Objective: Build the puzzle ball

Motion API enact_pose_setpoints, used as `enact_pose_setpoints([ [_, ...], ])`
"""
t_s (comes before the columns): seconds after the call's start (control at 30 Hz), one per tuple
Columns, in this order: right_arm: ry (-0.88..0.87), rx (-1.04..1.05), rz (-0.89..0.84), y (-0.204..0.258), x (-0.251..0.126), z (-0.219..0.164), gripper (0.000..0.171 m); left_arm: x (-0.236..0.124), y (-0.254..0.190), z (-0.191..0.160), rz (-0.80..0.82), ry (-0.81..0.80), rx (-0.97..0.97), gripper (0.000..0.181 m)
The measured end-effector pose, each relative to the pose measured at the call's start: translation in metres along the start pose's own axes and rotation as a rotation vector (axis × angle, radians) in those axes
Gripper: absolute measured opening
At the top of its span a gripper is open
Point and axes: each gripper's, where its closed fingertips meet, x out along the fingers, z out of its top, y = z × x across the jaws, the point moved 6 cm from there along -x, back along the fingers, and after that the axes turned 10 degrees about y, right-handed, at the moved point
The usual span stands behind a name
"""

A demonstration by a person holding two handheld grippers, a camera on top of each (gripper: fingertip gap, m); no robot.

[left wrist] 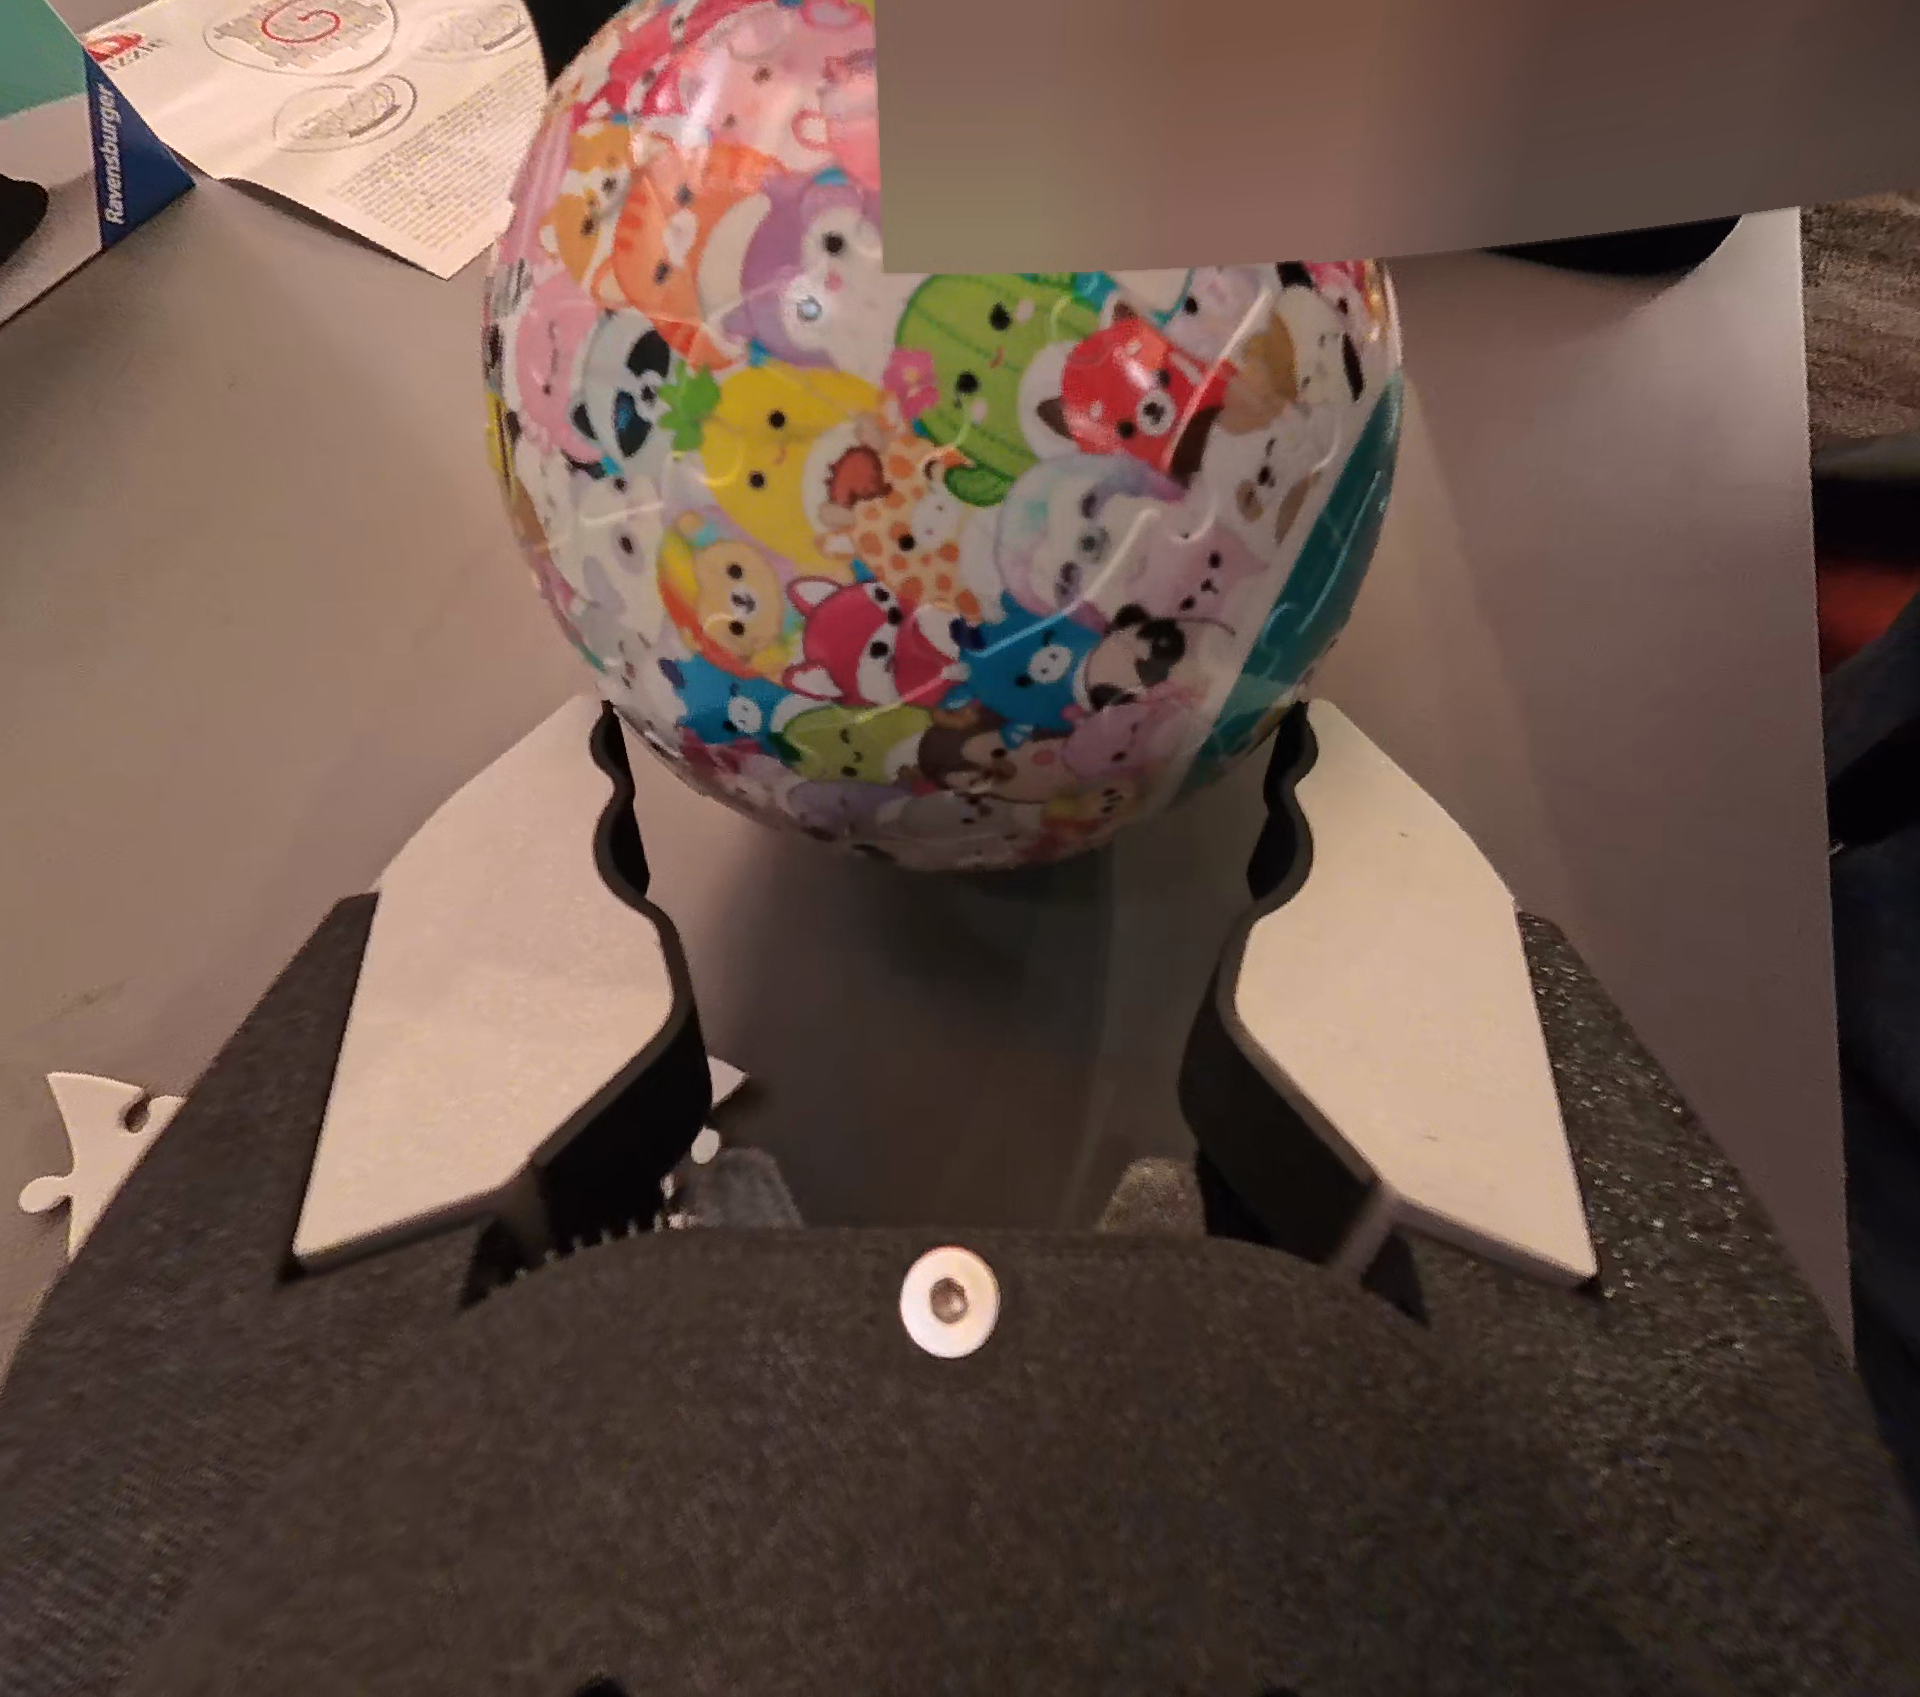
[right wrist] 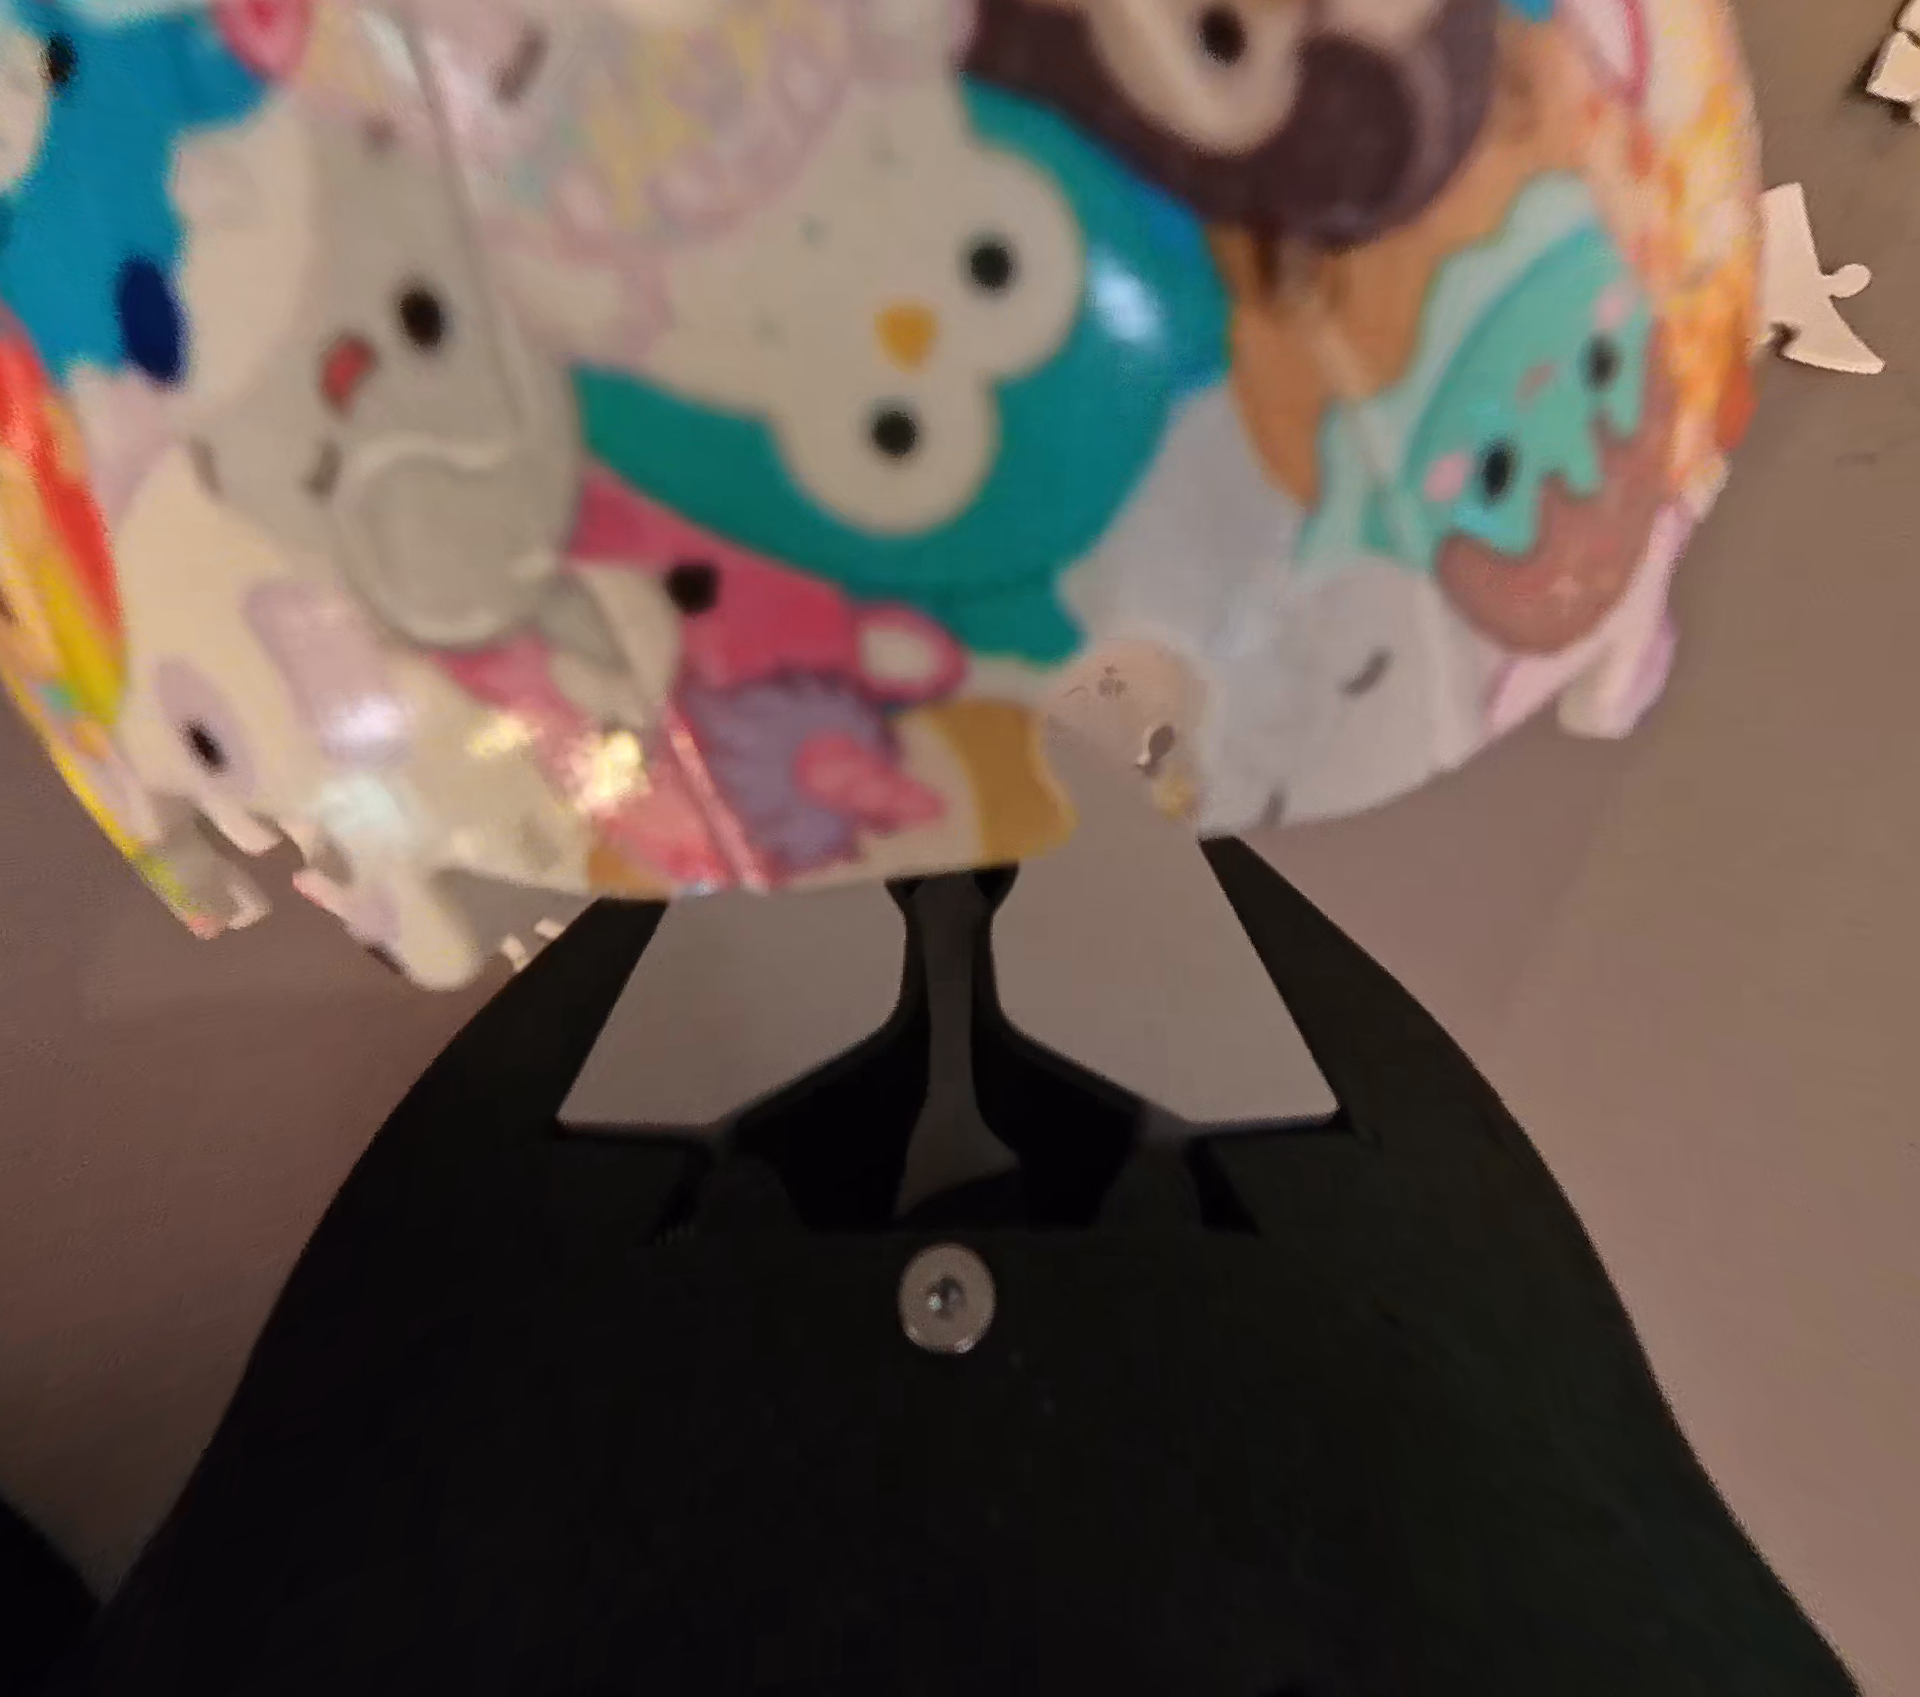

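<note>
A puzzle ball (left wrist: 935,442) printed with bright cartoon animals is sitting on a grey table (left wrist: 260,567) at the centre of the left wrist view, its upper right part lying under a blur patch. The left gripper (left wrist: 951,748) is reaching in from the bottom of the frame with its jaws spread wide, one fingertip (left wrist: 608,743) at each lower side of the ball; whether they are touching it is hard to tell. In the right wrist view, a curved, multi-piece section of the ball (right wrist: 831,317) is filling the upper half of the frame, out of focus, with a jagged lower edge. The right gripper (right wrist: 951,894) is pinching that lower edge, its jaws pressed together on it. A printed instruction sheet (left wrist: 343,78) and the corner of a blue box (left wrist: 125,151) are lying at the upper left of the left wrist view, while a loose white puzzle piece (left wrist: 88,1148) is resting at the lower left.
</note>
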Motion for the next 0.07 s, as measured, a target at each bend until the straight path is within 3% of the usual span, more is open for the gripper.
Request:
enact_pose_setpoints([
  [0.07,0.0,-0.004,-0.007,0.0005,0.0,0.0,0.003,0.0,-0.0004,0.0003,0.003,-0.004,-0.004,0.115],
])
